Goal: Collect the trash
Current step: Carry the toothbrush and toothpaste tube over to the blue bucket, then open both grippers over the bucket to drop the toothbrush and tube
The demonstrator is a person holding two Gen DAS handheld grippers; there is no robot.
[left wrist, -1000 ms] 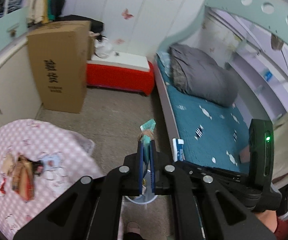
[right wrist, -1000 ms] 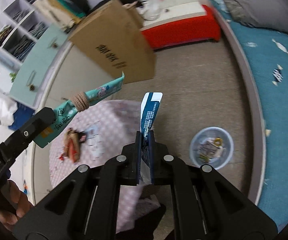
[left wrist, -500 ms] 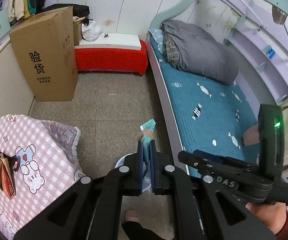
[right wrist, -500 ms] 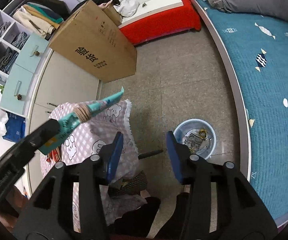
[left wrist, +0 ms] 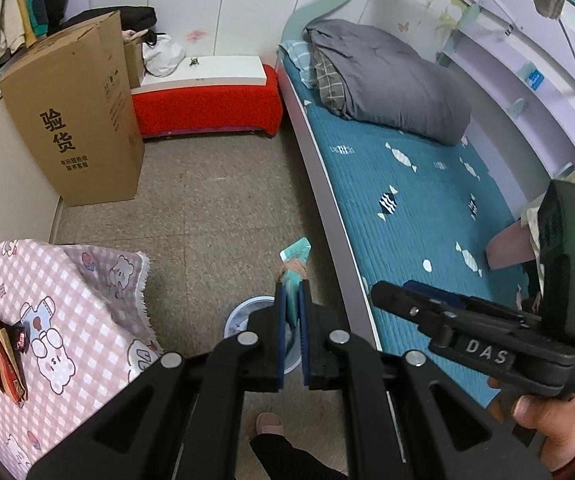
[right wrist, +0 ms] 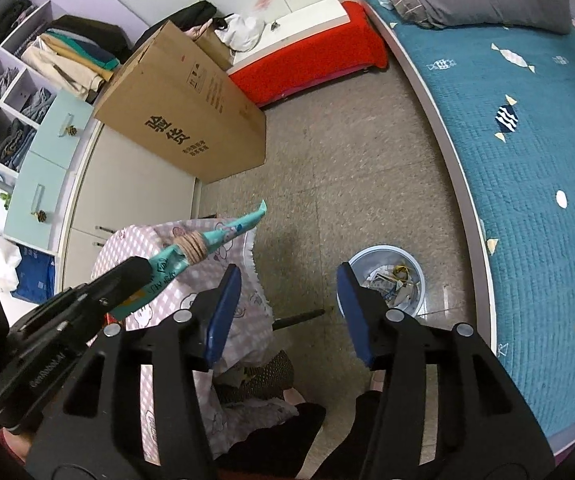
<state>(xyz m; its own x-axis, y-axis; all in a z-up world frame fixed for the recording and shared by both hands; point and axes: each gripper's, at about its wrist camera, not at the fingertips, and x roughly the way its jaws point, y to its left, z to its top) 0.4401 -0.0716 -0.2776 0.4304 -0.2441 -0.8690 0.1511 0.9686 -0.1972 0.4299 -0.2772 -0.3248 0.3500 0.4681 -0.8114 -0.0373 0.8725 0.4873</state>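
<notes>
Showing speckled floor (right wrist: 347,184), blue bin (right wrist: 387,280) lower centre; left gripper (left wrist: 292,312) clamping teal wrapper (left wrist: 295,256), right gripper (right wrist: 287,300) spread wide, holding nothing.

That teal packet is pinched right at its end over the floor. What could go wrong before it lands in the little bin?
1. The left gripper pinches only the end of the teal wrapper, so it might slip early.
2. The trash bin is small and low on the floor; a drop from up here could miss.

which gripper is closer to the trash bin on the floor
Left, as far as the views show. The left gripper, shut on the teal wrapper, hangs right over the trash bin. The right gripper is open, the bin just off its right finger.
</notes>
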